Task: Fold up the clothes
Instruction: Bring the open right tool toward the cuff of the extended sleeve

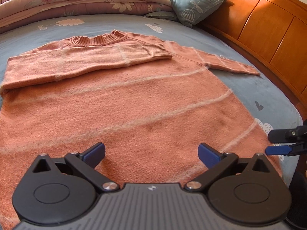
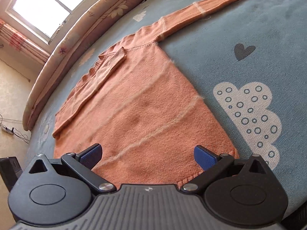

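Observation:
An orange knit sweater (image 1: pixel 119 103) with pale stripes lies flat on the bed, neck away from me. Its left sleeve (image 1: pixel 76 63) is folded across the chest, cuff near the right shoulder. The right sleeve (image 1: pixel 230 63) stretches out sideways on the sheet. My left gripper (image 1: pixel 151 153) hovers open above the lower body of the sweater, holding nothing. In the right wrist view, my right gripper (image 2: pixel 147 155) is open over the sweater's (image 2: pixel 145 111) hem near its right bottom corner, nothing between its fingers. The right gripper (image 1: pixel 278 143) also shows at the edge of the left wrist view.
The grey-blue bed sheet (image 2: pixel 239 61) with cloud and heart prints surrounds the sweater. A rolled floral quilt (image 1: pixel 80 2) and a pale blue pillow (image 1: pixel 190 2) lie at the far side. A wooden headboard (image 1: pixel 268 25) runs along the right. Floor with a power strip (image 2: pixel 7 129) shows left.

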The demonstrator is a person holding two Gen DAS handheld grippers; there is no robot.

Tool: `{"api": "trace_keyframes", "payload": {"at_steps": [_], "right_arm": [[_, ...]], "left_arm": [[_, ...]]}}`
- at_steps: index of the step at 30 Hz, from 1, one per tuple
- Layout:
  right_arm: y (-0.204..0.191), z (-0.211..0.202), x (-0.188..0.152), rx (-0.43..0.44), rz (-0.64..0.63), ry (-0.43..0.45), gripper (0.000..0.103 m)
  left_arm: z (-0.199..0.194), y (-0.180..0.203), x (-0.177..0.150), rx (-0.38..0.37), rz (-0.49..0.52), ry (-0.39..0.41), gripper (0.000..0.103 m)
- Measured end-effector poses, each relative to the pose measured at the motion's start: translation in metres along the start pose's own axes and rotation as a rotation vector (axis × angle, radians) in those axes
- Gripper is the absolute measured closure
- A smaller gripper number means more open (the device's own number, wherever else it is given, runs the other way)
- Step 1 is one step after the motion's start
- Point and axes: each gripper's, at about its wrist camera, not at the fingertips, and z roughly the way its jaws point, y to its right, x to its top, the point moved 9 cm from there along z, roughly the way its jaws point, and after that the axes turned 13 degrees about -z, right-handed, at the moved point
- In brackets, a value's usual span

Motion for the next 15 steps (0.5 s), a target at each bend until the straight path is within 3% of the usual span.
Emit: {"api": "trace_keyframes", "payload": {"at_steps": [4, 11, 15], "right_arm": [[0.000, 0.000, 0.001, -0.003, -0.020, 0.000, 0.000], [0.024, -0.029, 0.057, -0.029, -0.023, 0.205, 0.000], [0.077, -0.045, 0.110, -0.056, 0.074, 0.354, 0.004]], "left_arm": [[0.007, 0.001, -0.004, 0.013, 0.016, -0.007, 0.001], [0.009, 0.001, -0.004, 0.019, 0.011, 0.016, 0.001], [0.010, 0.000, -0.003, 0.018, 0.001, 0.037, 0.001]]}}
